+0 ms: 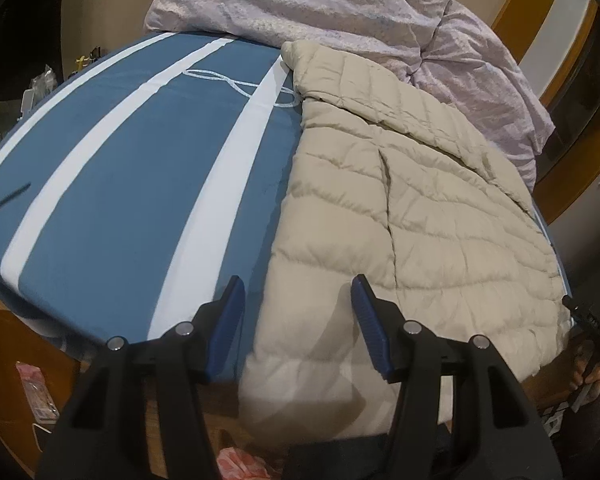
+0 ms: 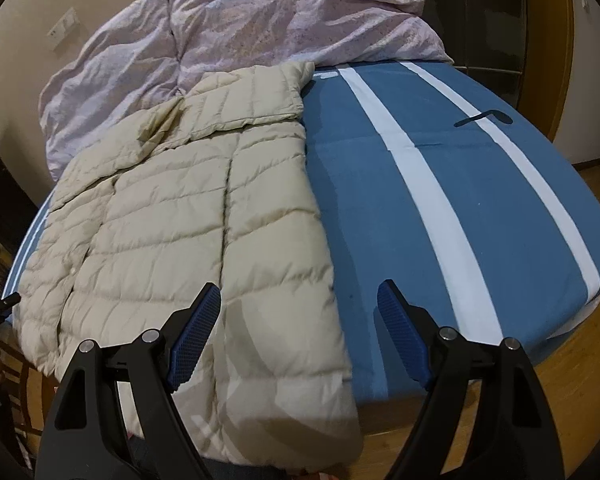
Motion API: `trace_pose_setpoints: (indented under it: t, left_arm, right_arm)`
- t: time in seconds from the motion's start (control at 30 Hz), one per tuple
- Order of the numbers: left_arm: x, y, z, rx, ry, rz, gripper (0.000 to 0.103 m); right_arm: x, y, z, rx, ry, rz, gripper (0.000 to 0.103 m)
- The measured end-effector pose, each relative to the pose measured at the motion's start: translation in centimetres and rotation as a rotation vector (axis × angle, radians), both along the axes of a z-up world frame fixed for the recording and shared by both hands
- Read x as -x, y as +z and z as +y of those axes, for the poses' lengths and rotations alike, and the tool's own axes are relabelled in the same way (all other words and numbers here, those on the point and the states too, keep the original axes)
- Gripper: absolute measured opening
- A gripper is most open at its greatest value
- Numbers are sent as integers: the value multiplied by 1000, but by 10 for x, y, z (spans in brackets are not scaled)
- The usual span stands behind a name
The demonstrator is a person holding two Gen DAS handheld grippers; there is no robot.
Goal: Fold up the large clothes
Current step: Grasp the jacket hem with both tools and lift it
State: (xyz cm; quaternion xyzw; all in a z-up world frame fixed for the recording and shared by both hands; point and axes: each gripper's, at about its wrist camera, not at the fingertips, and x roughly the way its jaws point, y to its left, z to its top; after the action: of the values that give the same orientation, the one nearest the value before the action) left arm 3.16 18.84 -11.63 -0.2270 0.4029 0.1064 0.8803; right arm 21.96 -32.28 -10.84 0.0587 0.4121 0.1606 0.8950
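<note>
A beige quilted puffer jacket (image 1: 400, 216) lies flat on a blue bed with white stripes (image 1: 140, 168); its hem hangs over the near edge. It also shows in the right wrist view (image 2: 188, 208). My left gripper (image 1: 298, 292) is open and empty, just above the jacket's near left hem. My right gripper (image 2: 300, 296) is open and empty, above the jacket's near right edge, where jacket meets bed sheet (image 2: 400, 208).
A crumpled lilac duvet (image 1: 340, 4) is heaped at the far end of the bed, also in the right wrist view (image 2: 240, 28). A thin white cord (image 1: 236, 84) lies on the sheet. Wooden floor (image 2: 580, 380) surrounds the bed.
</note>
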Motion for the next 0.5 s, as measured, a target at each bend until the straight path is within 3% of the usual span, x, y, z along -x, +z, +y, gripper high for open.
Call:
trace_pose_setpoints:
  t: [0.2, 0.43, 0.5]
  left_arm:
    - [14, -2, -9, 20, -3, -48, 55]
    - [21, -4, -16, 28, 0, -70, 54]
    - [23, -4, -19, 23, -1, -73, 54]
  right_arm:
    - [18, -9, 0, -32, 40, -37, 81]
    - [32, -19, 5, -50, 65, -73, 71]
    - [36, -20, 7, -56, 80, -83, 63]
